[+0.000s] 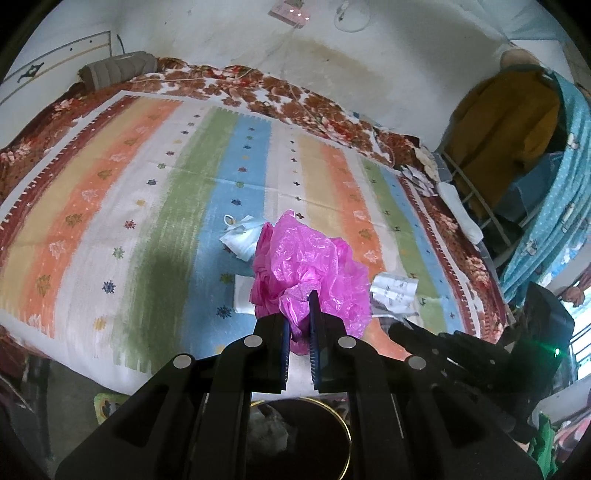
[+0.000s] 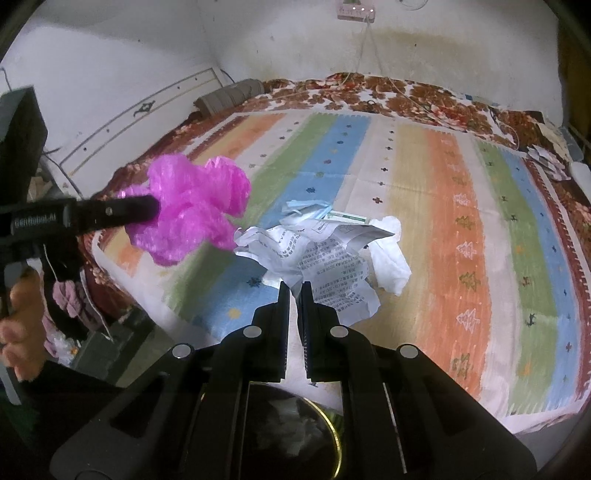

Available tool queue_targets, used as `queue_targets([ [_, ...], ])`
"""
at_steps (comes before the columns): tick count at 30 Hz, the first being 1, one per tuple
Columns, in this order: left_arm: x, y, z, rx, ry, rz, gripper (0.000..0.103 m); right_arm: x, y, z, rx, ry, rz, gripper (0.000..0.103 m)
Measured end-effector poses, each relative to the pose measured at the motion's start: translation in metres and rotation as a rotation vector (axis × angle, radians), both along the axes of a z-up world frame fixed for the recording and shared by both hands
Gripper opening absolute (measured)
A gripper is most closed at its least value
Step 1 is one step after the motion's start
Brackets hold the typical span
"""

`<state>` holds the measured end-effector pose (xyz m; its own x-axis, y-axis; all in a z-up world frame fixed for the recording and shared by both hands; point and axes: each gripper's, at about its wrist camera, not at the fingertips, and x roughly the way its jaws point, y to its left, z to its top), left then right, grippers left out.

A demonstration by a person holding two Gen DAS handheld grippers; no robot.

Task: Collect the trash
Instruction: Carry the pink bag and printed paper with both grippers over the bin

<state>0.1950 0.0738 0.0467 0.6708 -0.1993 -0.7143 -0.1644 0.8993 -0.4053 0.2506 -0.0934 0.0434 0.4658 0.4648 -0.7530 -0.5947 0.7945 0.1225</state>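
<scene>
Bed (image 1: 122, 206) under striped sheet (stained wall behind), left tongs (image 1: 299, 314) clamping pink bag (image 1: 314, 266), right tongs (image 2: 295, 291) clamping paper (image 2: 332, 273)

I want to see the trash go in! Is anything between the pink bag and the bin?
Nothing visible blocks it. The left claw holds the pink bag lifted above the bed, and the bin sits open just below, at the bed's near edge. Some crumpled trash already lies inside.

Striped bedspread (image 1: 177, 192) covers a bed against stained white walls (image 1: 221, 33).
</scene>
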Motion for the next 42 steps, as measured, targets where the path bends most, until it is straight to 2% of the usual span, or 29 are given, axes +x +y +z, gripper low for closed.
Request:
queue_targets([
  [5, -0.018, -0.009, 0.004, 0.005, -0.027, -0.023, 0.008, -0.015, -0.007, 0.003, 0.019, -0.007, -0.003, 0.006],
  [10, -0.025, -0.018, -0.001, 0.019, -0.02, -0.034, 0.008, -0.029, -0.013, 0.006, 0.033, -0.016, -0.002, 0.006],
  [20, -0.048, -0.029, -0.006, 0.024, -0.025, -0.052, 0.008, -0.051, -0.031, 0.004, 0.08, 0.015, -0.012, 0.006],
  [30, -0.066, -0.034, -0.011, 0.025, -0.029, -0.053, 0.008, -0.074, -0.042, -0.008, 0.079, 0.033, -0.014, 0.006],
  [42, -0.083, -0.046, -0.026, 0.054, 0.009, -0.055, 0.008, -0.09, -0.049, -0.025, 0.047, 0.064, -0.043, 0.006],
])
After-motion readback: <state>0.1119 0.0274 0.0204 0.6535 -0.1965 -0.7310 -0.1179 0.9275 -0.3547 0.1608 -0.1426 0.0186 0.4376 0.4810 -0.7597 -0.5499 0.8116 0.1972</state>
